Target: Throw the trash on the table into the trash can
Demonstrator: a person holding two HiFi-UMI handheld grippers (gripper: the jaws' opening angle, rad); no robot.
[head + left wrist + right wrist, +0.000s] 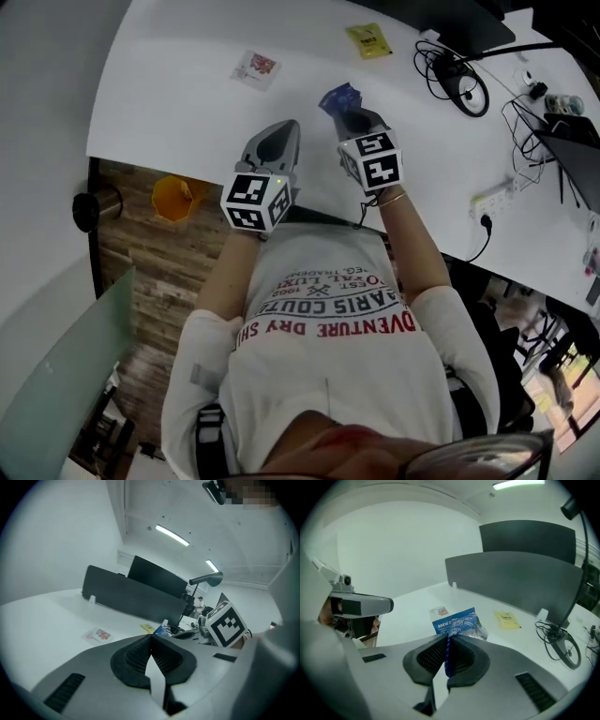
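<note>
A blue snack wrapper (459, 622) is pinched between the jaws of my right gripper (449, 638), which holds it up above the white table (169, 84). In the head view the blue wrapper (339, 97) sticks out past the right gripper (352, 116) near the table's front edge. My left gripper (279, 133) hovers beside it to the left, shut with nothing between its jaws (151, 637). A pink-and-white wrapper (255, 67) and a yellow packet (369, 40) lie farther back on the table. The orange trash can (175, 198) stands on the wooden floor left of the table.
Black cables (459, 80) and a white power strip (492, 199) lie on the table's right part. Dark partition panels (520, 581) stand along the far side. A round dark stool or stand (94, 206) sits near the trash can.
</note>
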